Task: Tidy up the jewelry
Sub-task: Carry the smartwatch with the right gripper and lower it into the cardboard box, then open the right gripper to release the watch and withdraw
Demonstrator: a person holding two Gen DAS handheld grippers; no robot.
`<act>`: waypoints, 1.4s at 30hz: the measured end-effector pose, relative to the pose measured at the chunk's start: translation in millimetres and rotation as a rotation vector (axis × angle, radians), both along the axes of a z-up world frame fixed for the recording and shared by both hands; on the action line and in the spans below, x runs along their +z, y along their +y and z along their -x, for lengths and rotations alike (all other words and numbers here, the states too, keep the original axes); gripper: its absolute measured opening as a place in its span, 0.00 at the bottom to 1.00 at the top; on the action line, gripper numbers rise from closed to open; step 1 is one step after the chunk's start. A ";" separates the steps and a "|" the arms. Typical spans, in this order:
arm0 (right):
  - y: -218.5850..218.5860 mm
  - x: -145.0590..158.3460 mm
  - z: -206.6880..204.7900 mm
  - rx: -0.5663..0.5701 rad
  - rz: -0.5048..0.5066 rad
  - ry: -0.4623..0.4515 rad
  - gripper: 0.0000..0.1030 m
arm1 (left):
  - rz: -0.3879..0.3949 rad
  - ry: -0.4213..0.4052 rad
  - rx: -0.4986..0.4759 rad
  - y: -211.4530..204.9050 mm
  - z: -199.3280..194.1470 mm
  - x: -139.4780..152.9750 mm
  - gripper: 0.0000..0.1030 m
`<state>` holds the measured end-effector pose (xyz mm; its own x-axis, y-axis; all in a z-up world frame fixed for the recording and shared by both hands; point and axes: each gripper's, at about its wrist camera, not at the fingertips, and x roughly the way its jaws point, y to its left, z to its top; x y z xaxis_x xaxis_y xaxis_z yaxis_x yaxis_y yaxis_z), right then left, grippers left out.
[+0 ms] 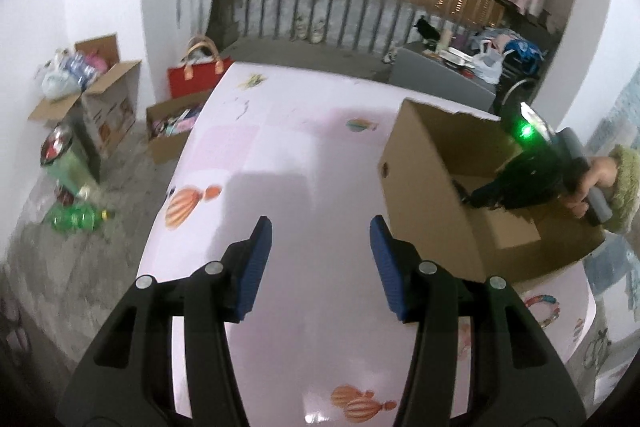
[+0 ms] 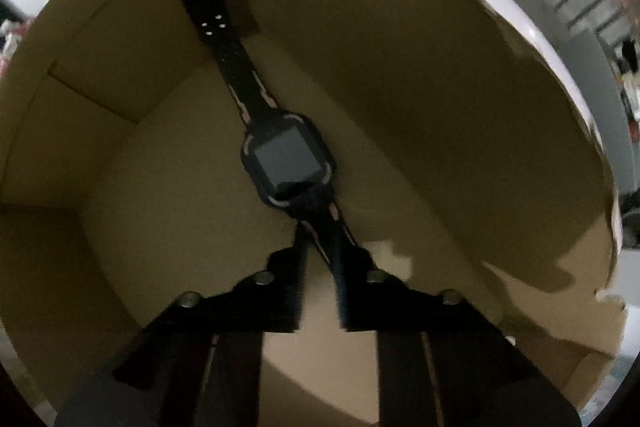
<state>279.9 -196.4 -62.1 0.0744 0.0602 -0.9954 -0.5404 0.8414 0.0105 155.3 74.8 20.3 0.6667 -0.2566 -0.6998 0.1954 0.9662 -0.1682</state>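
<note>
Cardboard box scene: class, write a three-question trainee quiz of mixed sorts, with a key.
1. True or false: the left tongs hold something.
2. What are the right tongs shut on inside the cardboard box? A ring; B black watch; C necklace.
3. Fill in: the bead bracelet lies on the ____, outside the box.

Key: 1 false, open and empty; 2 B, by its strap; 3 table.
</note>
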 end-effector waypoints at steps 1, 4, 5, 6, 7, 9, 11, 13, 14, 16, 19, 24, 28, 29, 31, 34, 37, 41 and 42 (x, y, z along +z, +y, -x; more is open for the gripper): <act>-3.0 0.6 -0.8 -0.002 0.002 0.005 0.05 | 0.011 0.004 0.012 4.4 4.2 -3.5 0.47; -8.4 3.6 0.1 0.003 0.028 0.006 0.05 | 0.025 0.006 0.029 13.1 17.6 -10.2 0.47; -9.6 5.1 0.3 0.005 0.043 0.004 0.05 | 0.018 0.004 0.035 16.1 24.2 -13.8 0.47; -10.4 6.4 -0.1 0.004 0.057 0.001 0.05 | 0.014 0.005 0.038 16.1 27.9 -15.7 0.47; -10.9 7.3 -0.5 0.002 0.065 0.000 0.05 | 0.016 0.011 0.037 16.8 32.8 -18.0 0.47; -13.0 10.2 -2.4 -0.012 0.097 -0.008 0.05 | 0.017 0.016 0.040 19.8 42.0 -21.9 0.47; -16.5 12.9 -4.8 -0.033 0.137 -0.021 0.05 | 0.006 0.018 0.046 22.6 49.4 -24.7 0.47; -23.8 15.9 -9.2 -0.081 0.192 -0.040 0.05 | 0.008 0.017 0.053 26.1 56.6 -26.7 0.47; -27.3 16.9 -11.8 -0.099 0.224 -0.053 0.05 | 0.013 0.019 0.056 27.6 60.0 -27.8 0.47; -37.2 20.5 -17.4 -0.153 0.263 -0.066 0.05 | 0.015 0.020 0.060 28.1 65.1 -29.8 0.47; -41.3 31.5 -24.2 -0.200 0.246 -0.084 0.05 | 0.011 0.018 0.052 26.3 74.5 -32.3 0.47; -25.2 62.7 13.8 -0.214 0.156 -0.210 0.05 | 0.002 -0.013 0.014 15.8 87.7 -33.2 0.47; -30.4 114.3 55.3 -0.257 0.013 -0.351 0.07 | 0.018 -0.034 -0.042 2.1 98.7 -37.4 0.47; -31.9 132.1 79.6 -0.270 -0.035 -0.414 0.11 | 0.026 -0.038 -0.061 -2.2 101.2 -39.6 0.47; -38.4 163.2 121.7 -0.279 -0.107 -0.524 0.26 | 0.036 -0.039 -0.093 -9.6 104.8 -44.7 0.49; -60.8 178.1 175.7 -0.296 -0.172 -0.657 0.37 | 0.022 -0.046 -0.156 -29.0 111.7 -52.2 0.51; -76.9 178.1 220.4 -0.339 -0.248 -0.742 0.43 | -0.002 -0.049 -0.212 -47.8 116.1 -59.5 0.51; -87.9 139.6 265.4 -0.433 -0.320 -0.775 0.47 | -0.041 -0.062 -0.277 -68.9 119.9 -67.4 0.54; -86.3 125.0 275.4 -0.456 -0.311 -0.774 0.47 | -0.053 -0.068 -0.291 -74.2 121.3 -69.3 0.54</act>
<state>4.5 -282.8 62.9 0.7880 0.1168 -0.6045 -0.1115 0.9927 0.0465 34.0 0.6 -48.9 0.6166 -0.4081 -0.6733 0.4741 0.8752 -0.0963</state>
